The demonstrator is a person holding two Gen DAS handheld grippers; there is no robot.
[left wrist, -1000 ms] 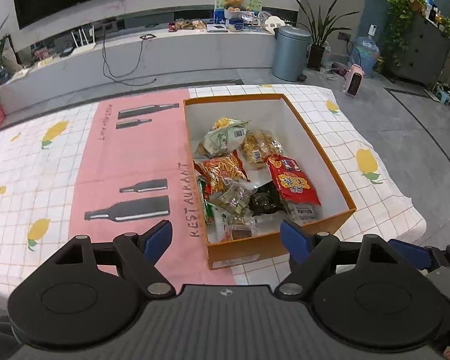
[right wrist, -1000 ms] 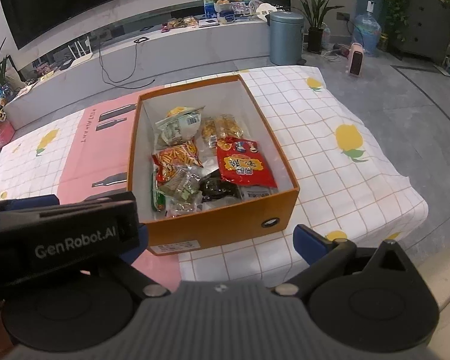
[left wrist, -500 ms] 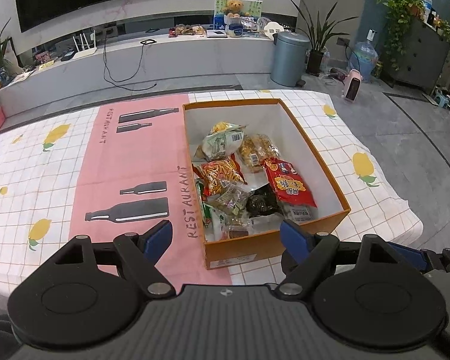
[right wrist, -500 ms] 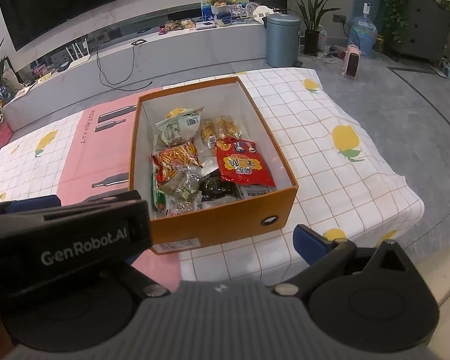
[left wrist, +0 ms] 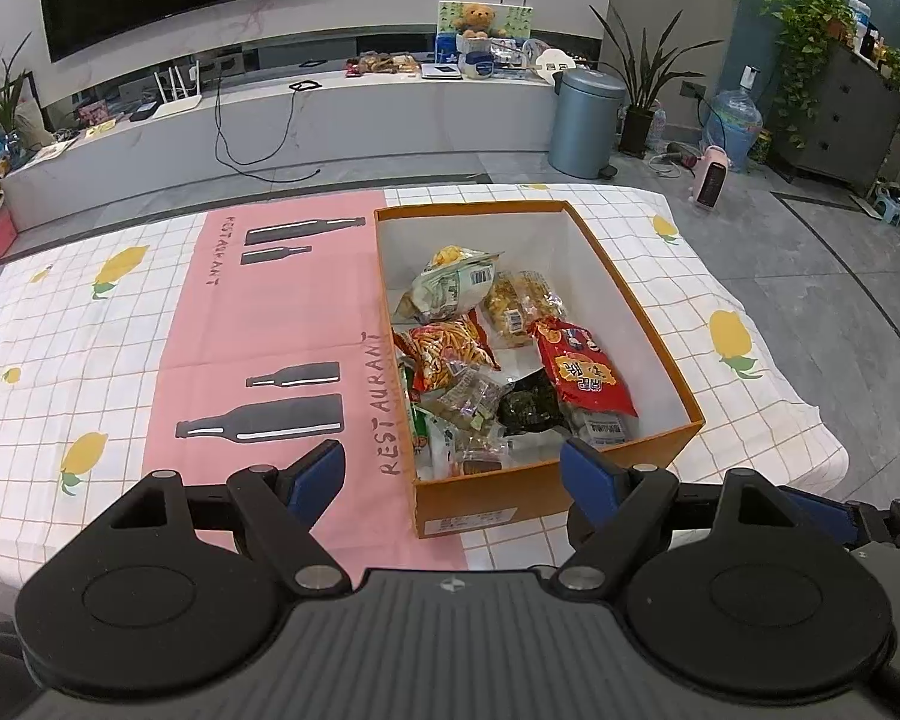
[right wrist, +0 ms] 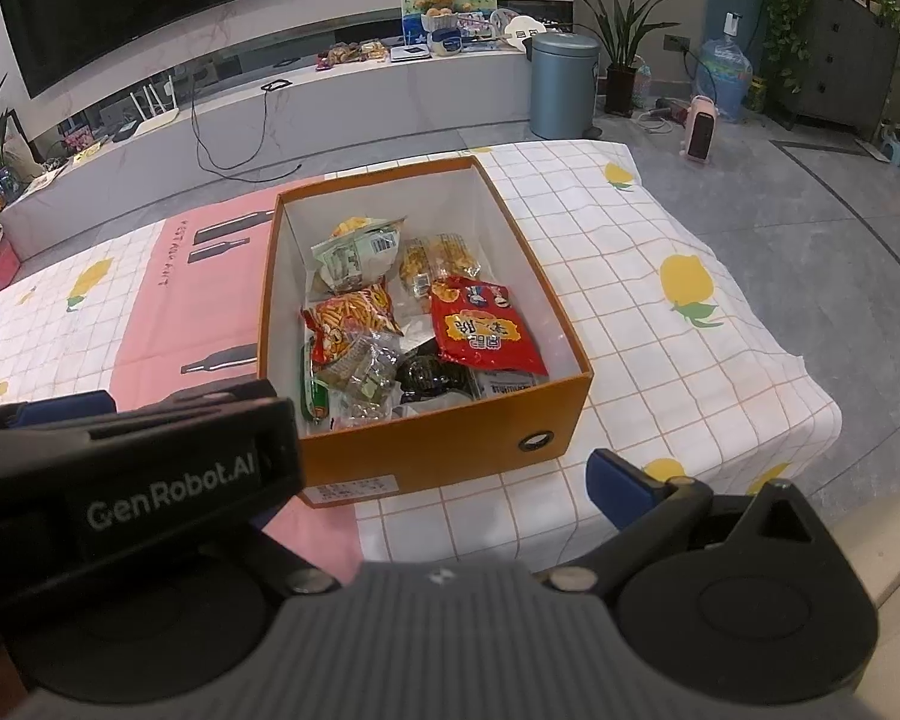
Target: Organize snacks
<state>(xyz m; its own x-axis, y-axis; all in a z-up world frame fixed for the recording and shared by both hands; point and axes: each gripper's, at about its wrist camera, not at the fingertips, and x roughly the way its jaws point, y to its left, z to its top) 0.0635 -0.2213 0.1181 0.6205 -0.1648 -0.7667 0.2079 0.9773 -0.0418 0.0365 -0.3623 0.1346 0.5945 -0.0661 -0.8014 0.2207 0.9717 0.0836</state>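
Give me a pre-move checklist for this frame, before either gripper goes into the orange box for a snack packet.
1. Left gripper open and empty: ok, its blue pads stand wide apart.
2. Right gripper open: cannot tell, the left unit hides one finger in its own view.
3. Orange box open on top, no lid in the way: ok.
4. Snacks reachable: ok, the red packet lies on top of the pile, uncovered.
5. Grippers clear of each other: not ok, the left one crowds the right camera's view.
6. Free place for sorted snacks: ok, the tablecloth beside the box is bare.
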